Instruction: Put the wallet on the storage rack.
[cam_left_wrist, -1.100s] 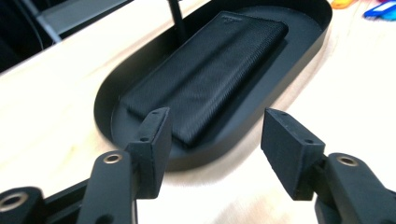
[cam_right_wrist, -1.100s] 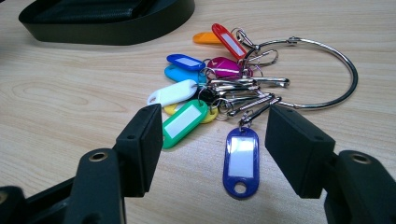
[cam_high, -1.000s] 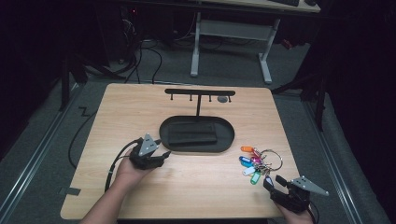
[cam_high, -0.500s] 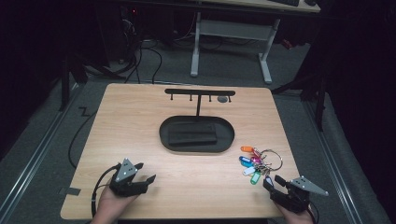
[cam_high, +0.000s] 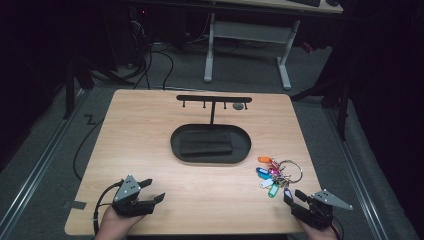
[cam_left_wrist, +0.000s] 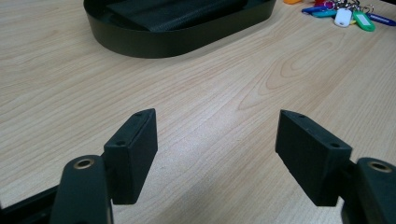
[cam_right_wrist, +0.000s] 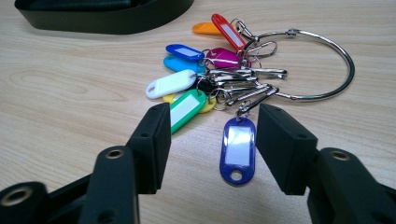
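Note:
A bunch of keys with coloured tags on a large metal ring (cam_high: 275, 175) (cam_right_wrist: 224, 70) lies on the table's right side. My right gripper (cam_high: 294, 196) (cam_right_wrist: 212, 140) sits just before it at the near edge. Its jaws have just been closing around the dark blue tag (cam_right_wrist: 238, 149), which lies flat between them untouched. My left gripper (cam_high: 154, 190) (cam_left_wrist: 217, 140) rests near the front left edge. Its jaws have just been opening and stand wide over bare wood. The key bunch (cam_left_wrist: 345, 11) lies far off to its upper right.
A black oval tray (cam_high: 175, 145) (cam_left_wrist: 163, 42) (cam_right_wrist: 102, 21) sits mid-table with a flat black case (cam_high: 206, 145) in it. Behind it stands a black T-shaped hook rack (cam_high: 214, 99). Table legs and cables lie on the dark floor beyond.
My left gripper has drawn back from beside the tray to the near left edge, and its jaws have spread. The right hand has stayed put, its jaws narrowing a little.

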